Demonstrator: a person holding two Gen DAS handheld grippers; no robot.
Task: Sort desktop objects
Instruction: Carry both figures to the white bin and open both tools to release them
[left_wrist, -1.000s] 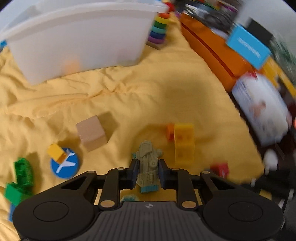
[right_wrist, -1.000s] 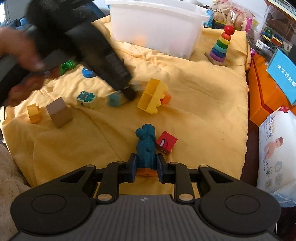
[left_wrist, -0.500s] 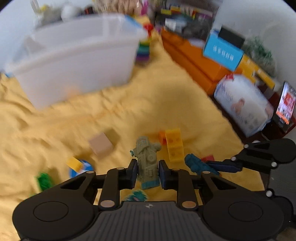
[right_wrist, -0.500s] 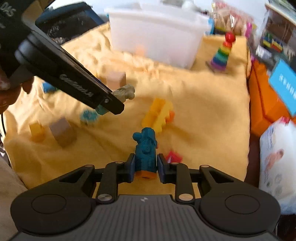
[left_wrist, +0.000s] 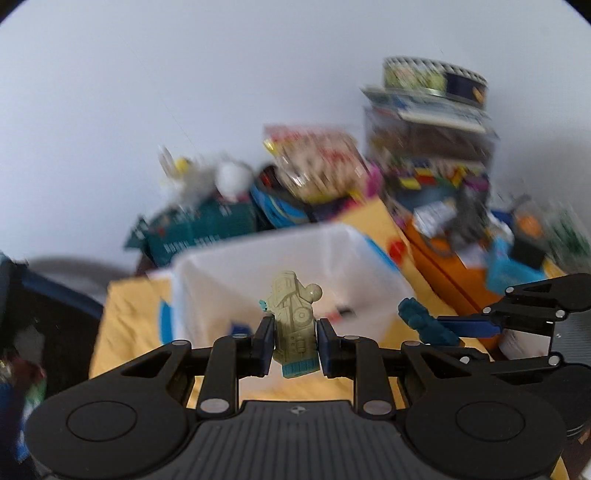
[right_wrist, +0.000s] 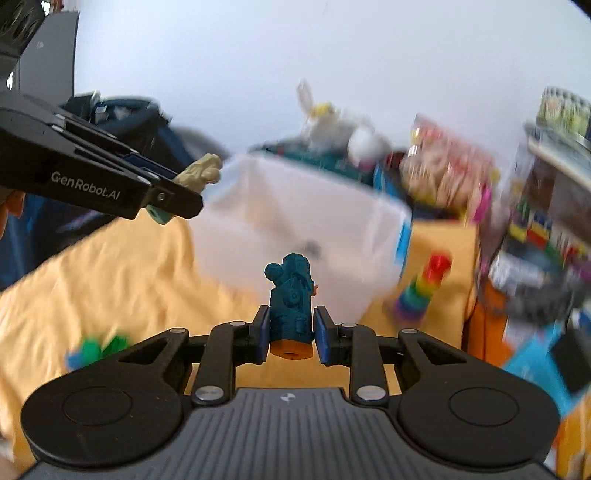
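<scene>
My left gripper (left_wrist: 293, 341) is shut on a pale green toy figure (left_wrist: 293, 321) and holds it in the air just in front of the white plastic bin (left_wrist: 373, 273). My right gripper (right_wrist: 291, 334) is shut on a dark teal toy figure (right_wrist: 291, 295) with an orange base, also in the air before the bin (right_wrist: 295, 214). The teal figure (left_wrist: 424, 325) and right gripper show at the right of the left wrist view. The green figure (right_wrist: 201, 173) and left gripper show at the upper left of the right wrist view.
The yellow cloth (right_wrist: 110, 266) lies below. A rainbow ring stacker (right_wrist: 424, 288) stands right of the bin. Green bricks (right_wrist: 99, 347) lie at the lower left. Boxes, snack bags and an orange box (left_wrist: 443, 273) crowd behind and right of the bin.
Both grippers have risen from the cloth and moved forward to the bin, each still holding its figure. The loose blocks on the cloth have dropped out of view.
</scene>
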